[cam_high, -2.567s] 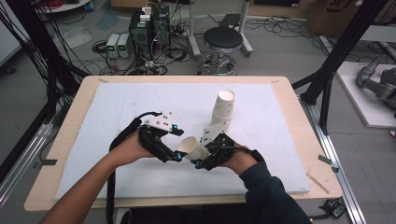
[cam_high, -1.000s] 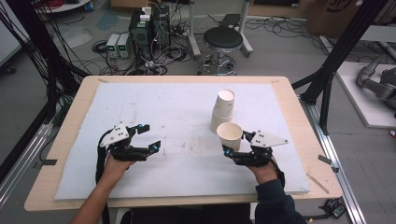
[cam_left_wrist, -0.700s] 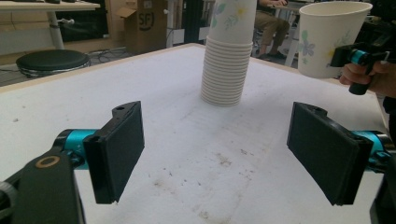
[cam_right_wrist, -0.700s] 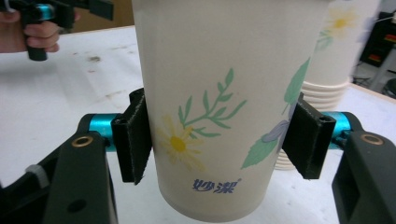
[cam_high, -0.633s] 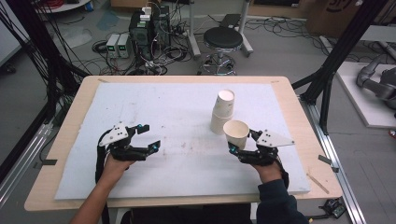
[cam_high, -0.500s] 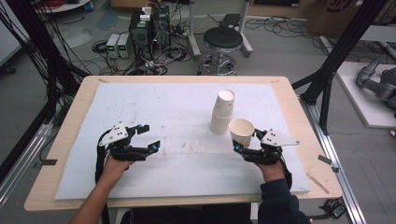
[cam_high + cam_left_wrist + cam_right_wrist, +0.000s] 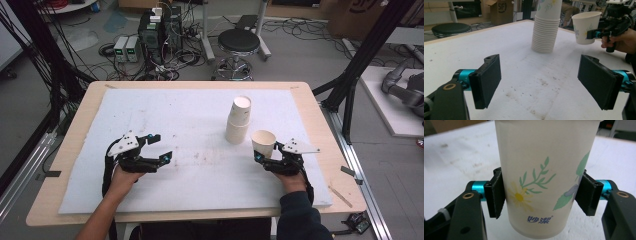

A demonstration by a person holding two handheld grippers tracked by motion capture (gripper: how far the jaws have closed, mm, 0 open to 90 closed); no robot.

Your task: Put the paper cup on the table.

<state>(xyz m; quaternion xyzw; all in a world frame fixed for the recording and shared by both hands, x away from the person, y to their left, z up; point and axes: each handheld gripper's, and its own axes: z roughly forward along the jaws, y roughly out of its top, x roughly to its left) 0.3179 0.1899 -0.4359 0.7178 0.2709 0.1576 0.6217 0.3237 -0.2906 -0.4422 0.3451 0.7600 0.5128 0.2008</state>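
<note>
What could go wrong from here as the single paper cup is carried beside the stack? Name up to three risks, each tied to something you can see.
1. The right gripper pinches the thin paper cup low on its wall; squeezing harder could dent it, and easing off could let it slip.
2. The cup hangs close beside the stack of cups, so a sideways swing could topple that tall stack.
3. The left gripper rests open and far off, probably too far to steady anything.

The high view looks down on the white padded table (image 7: 200, 115); the left gripper view faces the tall stack of paper cups (image 7: 547, 27) (image 7: 239, 120) from nearby; the right gripper view sits close against a flowered white paper cup (image 7: 544, 177) (image 7: 586, 27) beside that stack.
</note>
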